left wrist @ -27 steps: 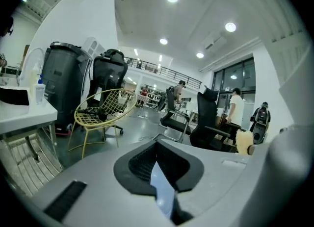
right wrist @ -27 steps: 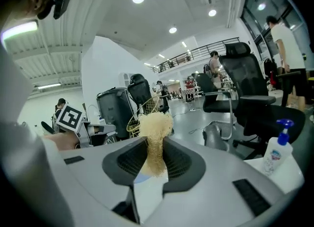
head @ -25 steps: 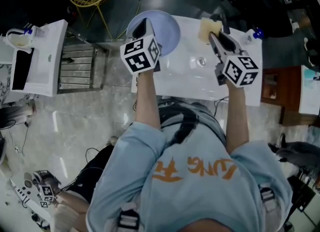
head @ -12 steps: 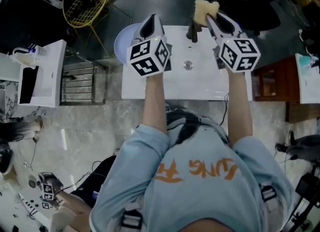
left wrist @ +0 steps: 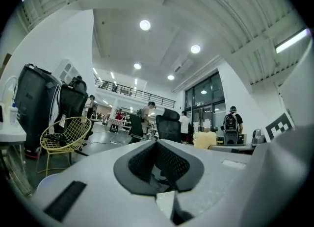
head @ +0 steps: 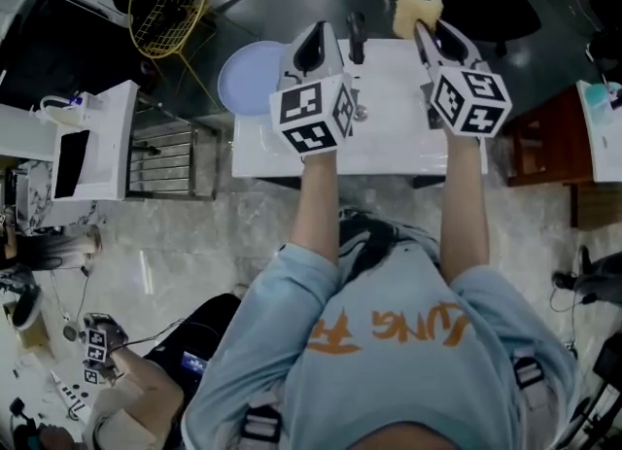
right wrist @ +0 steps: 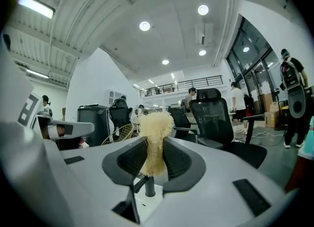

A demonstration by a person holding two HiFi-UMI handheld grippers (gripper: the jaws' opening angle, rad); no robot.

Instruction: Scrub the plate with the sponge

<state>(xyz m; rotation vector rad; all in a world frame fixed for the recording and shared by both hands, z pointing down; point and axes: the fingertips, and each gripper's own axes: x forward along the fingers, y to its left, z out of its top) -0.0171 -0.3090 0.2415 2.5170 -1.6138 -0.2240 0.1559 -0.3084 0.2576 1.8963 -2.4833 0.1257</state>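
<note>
I note both have lifted clear of the surface (head: 389, 137): left hand-held gripper (left wrist: 158, 160) closed and empty, off the plate (head: 248, 77); right hand-held gripper (right wrist: 154, 160) clamped on the sponge (right wrist: 155, 138). Scrubbing appears interrupted.

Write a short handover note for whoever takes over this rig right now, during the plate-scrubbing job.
Left gripper: shut, empty, raised over the white table.
Right gripper: shut on the sponge, held up near the table's far edge.
Plate: at the table's far-left corner, not gripped, sponge not touching it.
Done: sponge is in the grip.
Left: bring the sponge to the plate and scrub.
</note>
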